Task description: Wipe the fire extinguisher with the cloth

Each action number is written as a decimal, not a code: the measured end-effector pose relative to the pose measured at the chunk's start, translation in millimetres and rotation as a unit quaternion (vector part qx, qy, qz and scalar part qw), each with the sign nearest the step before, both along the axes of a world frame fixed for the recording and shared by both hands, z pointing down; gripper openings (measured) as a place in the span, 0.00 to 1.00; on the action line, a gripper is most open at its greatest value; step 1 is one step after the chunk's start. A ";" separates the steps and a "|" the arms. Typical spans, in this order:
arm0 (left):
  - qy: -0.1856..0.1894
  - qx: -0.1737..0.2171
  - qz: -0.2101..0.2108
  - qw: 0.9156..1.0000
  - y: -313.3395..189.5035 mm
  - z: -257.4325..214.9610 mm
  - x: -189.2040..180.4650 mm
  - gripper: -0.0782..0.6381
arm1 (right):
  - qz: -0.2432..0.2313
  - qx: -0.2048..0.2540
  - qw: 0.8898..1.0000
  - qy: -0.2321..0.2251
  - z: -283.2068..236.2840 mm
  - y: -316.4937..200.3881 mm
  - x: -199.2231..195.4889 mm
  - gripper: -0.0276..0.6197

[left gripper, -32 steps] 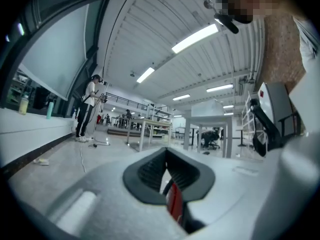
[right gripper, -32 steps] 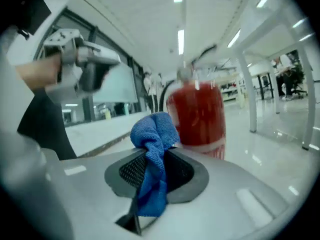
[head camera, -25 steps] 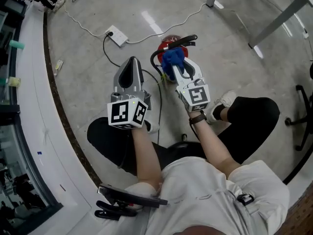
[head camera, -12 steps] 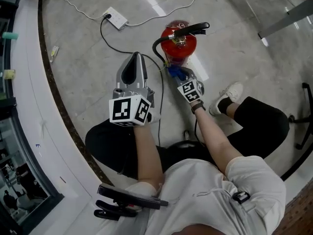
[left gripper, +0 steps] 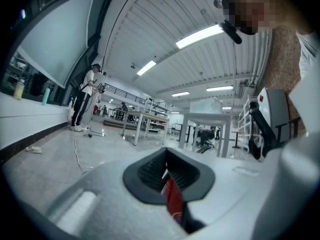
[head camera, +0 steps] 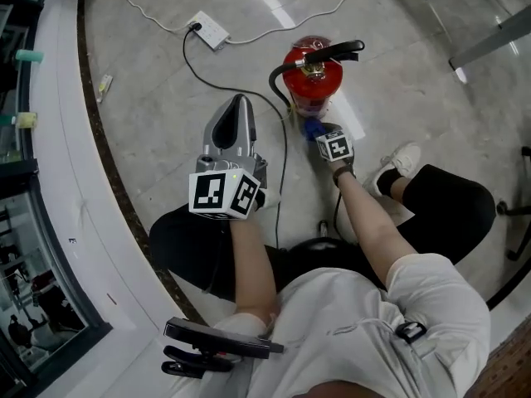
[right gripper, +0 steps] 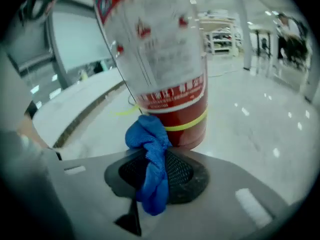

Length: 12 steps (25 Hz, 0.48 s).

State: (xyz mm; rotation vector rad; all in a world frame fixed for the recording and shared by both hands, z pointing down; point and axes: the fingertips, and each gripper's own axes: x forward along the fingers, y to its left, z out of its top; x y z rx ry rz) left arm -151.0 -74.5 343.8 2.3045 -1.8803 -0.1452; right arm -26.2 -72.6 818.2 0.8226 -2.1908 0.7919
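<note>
A red fire extinguisher (head camera: 313,80) with a black handle and hose stands upright on the floor. My right gripper (head camera: 315,131) is shut on a blue cloth (head camera: 310,127) and holds it low against the side nearest me. In the right gripper view the cloth (right gripper: 151,151) bunches out between the jaws of the right gripper (right gripper: 155,173) and touches the red band near the base of the extinguisher (right gripper: 160,59). My left gripper (head camera: 236,114) hovers left of the extinguisher, shut and holding nothing. Only a red sliver of the extinguisher (left gripper: 173,200) shows past the left gripper (left gripper: 167,176).
A white power strip (head camera: 209,30) with a white cord lies on the floor beyond. A black cable (head camera: 217,85) runs past the left gripper. A white ledge (head camera: 58,164) borders the left; table legs (head camera: 489,44) and a chair base (head camera: 518,210) stand at the right. My shoe (head camera: 403,162) rests beside the extinguisher.
My right gripper has slid the cloth down from the extinguisher's top to its lower body. The left gripper has stayed in place, shut.
</note>
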 end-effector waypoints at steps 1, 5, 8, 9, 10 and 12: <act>0.001 0.006 0.000 1.000 -1.6 -5.8 0.0 0.11 | 0.033 -0.017 0.998 -0.048 -24.7 9.7 0.4 0.18; 0.004 0.032 -0.007 0.999 -8.2 -29.1 -4.7 0.11 | 0.102 0.032 0.975 -0.193 -166.3 41.4 -0.6 0.18; 0.014 0.047 -0.001 0.999 -15.4 -41.3 1.9 0.11 | 0.102 0.141 0.944 -0.280 -286.4 24.9 -7.4 0.18; 0.017 0.050 0.005 0.999 -15.1 -44.3 6.9 0.11 | 0.092 0.178 0.928 -0.315 -327.9 17.1 -11.6 0.18; 0.020 0.054 0.012 0.998 -14.1 -47.1 12.1 0.11 | 0.089 0.206 0.910 -0.348 -365.7 8.9 -14.9 0.18; 0.025 0.061 0.023 0.998 -11.7 -52.2 19.8 0.11 | 0.110 0.232 0.882 -0.395 -416.4 -9.6 -15.9 0.18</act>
